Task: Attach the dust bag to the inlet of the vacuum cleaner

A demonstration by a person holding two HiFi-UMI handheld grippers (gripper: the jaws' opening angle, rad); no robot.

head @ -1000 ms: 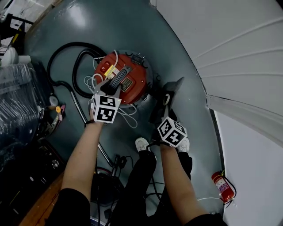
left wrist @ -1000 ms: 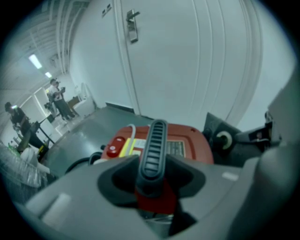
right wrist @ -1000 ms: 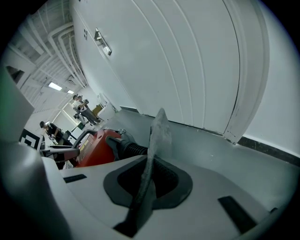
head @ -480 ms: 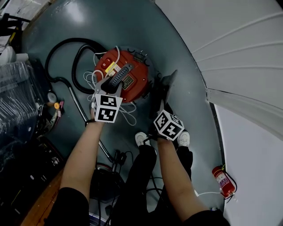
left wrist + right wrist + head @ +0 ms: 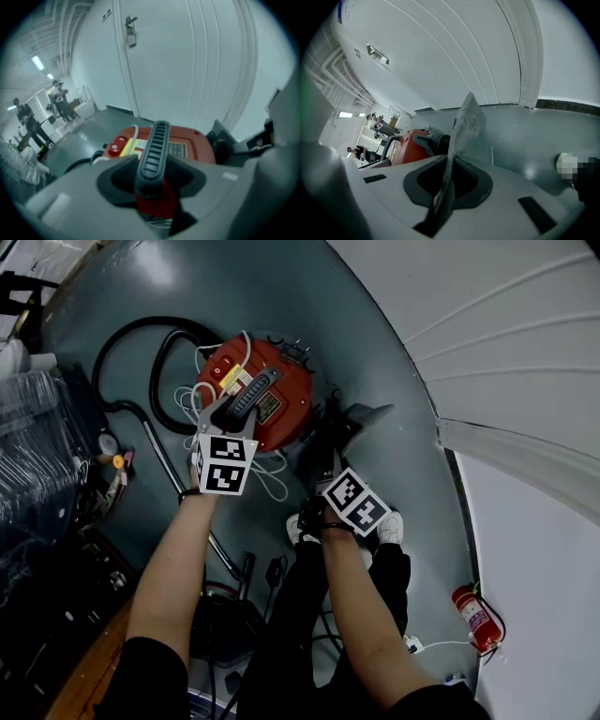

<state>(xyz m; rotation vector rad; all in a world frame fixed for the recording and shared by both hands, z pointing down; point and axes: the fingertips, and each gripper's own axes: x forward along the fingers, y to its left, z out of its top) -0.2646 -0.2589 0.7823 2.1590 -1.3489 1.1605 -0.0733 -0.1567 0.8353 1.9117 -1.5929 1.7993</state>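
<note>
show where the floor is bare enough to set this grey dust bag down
Bare grey floor lies beyond the round red vacuum cleaner, up to the white wall. Crowded: black hose loop and clutter on its left, cables by the feet.

Both bare forearms reach forward and down, the left forearm (image 5: 176, 563) to the left of the right forearm (image 5: 354, 601). The left hand-held gripper (image 5: 152, 174) points away from the body, its jaws standing fairly wide and closed on a black ribbed handle (image 5: 155, 145). The right hand-held gripper (image 5: 447, 183) sits lower and nearer the legs, its jaws nearly together and pinching the thin edge of the dust bag (image 5: 465, 125).
</note>
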